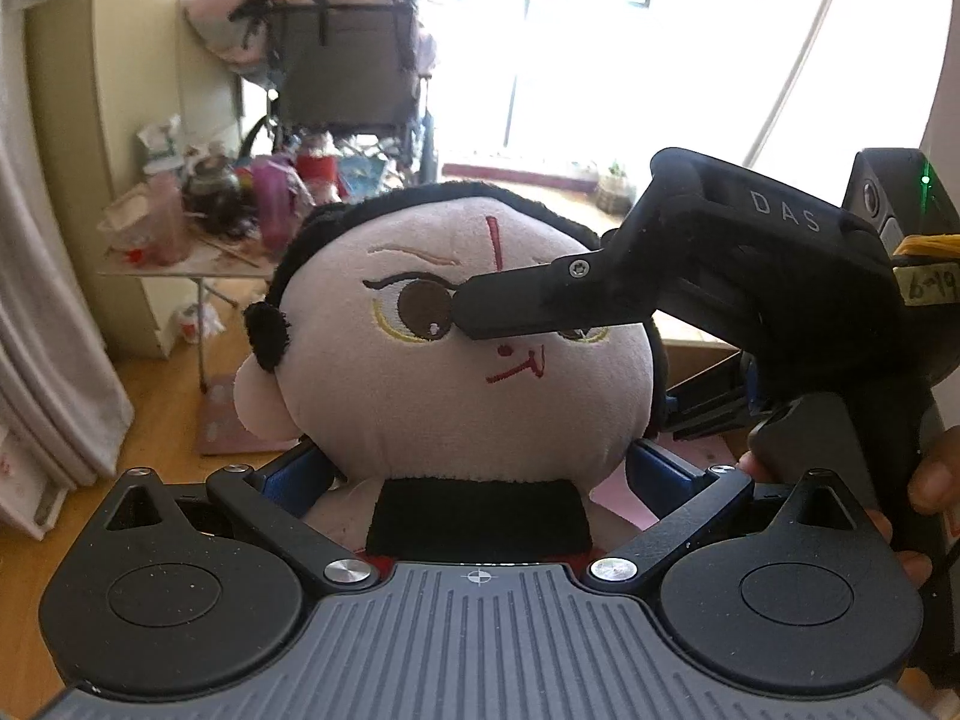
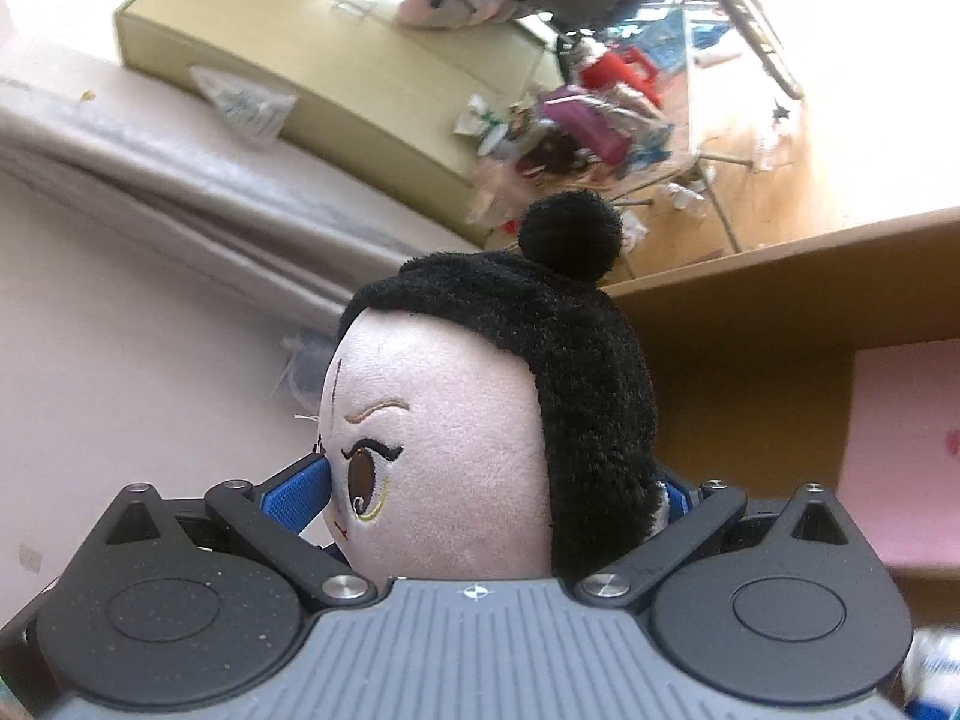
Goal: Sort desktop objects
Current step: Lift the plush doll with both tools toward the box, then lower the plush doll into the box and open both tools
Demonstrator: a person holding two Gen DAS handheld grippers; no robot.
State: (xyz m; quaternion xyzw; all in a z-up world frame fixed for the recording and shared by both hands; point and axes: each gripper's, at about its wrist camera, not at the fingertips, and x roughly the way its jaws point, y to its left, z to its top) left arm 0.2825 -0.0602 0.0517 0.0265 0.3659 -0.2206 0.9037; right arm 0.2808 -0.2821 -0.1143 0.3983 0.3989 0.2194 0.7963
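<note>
Plush doll [image 1: 444,354] held aloft in both grippers, mid-sort.

Left gripper [image 1: 477,468] clenched on its neck, right gripper [image 2: 480,498] clamped across face and hair; not yet set down. Beyond, cardboard box [image 2: 780,300] rim in view, contents hidden; cluttered side table [image 1: 198,264] further off.

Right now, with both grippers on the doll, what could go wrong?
1. Both grippers clamp the same plush doll: the left gripper at its neck, the right gripper across its head. Moving them apart could strain the seams.
2. The right gripper's blue finger pad presses beside the stitched eye and may snag the thread.
3. The soft head could slip out if either grip loosens.
</note>
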